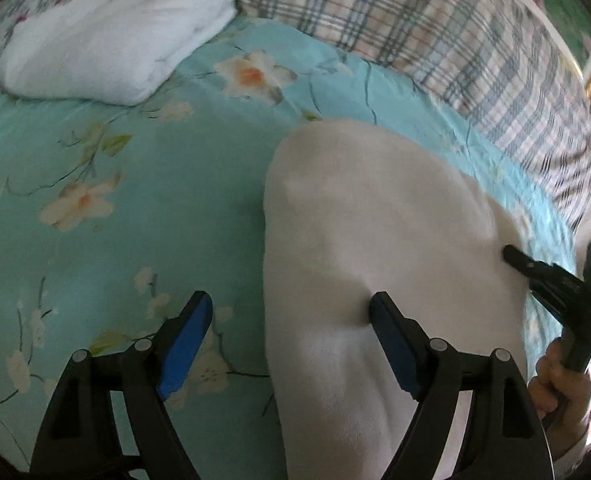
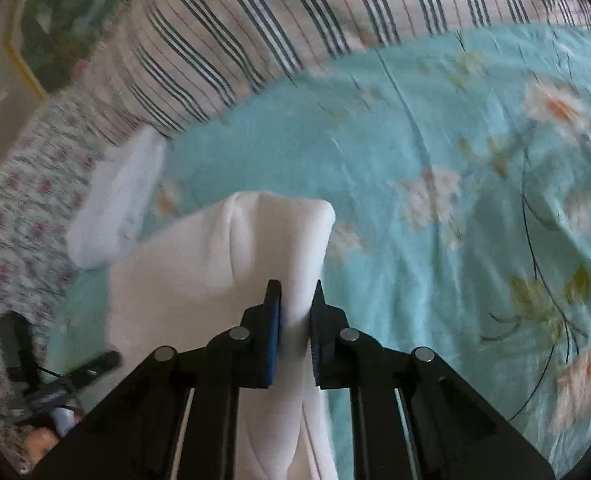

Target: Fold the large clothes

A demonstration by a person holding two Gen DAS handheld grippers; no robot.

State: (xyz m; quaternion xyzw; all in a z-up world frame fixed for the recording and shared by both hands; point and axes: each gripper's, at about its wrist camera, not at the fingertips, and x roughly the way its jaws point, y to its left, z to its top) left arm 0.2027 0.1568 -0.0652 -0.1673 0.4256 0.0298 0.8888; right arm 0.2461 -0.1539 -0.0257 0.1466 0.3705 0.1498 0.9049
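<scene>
- White garment (image 1: pixel 375 248) lies part-folded on the teal floral bedspread (image 1: pixel 135 184). In the left wrist view its left edge runs roughly straight toward the camera; far end is a rounded corner.
- Right wrist view: the garment's (image 2: pixel 199 264) right edge is gathered into a raised ridge that runs between the fingers of the right gripper (image 2: pixel 295 292).
- Right gripper: jaws drawn together, clamped on that ridge of cloth. In the left wrist view it (image 1: pixel 515 258) bites the garment's right edge, held by a hand (image 1: pixel 555 384).
- Left gripper (image 1: pixel 291 302): jaws wide apart, straddling the garment's left edge. Right finger over the cloth, a dimple at its tip; left finger over bare bedspread. Nothing clamped.
- Open room: a broad stretch of bare bedspread to the left of the garment and beyond it.
- Folded white towel (image 1: pixel 107 36) sits well apart at the far left, near a plaid pillow (image 1: pixel 435 32).
- Plaid pillow bounds the bedspread's far side.
- Framed picture (image 2: pixel 63 20) behind the pillow, blurred.
</scene>
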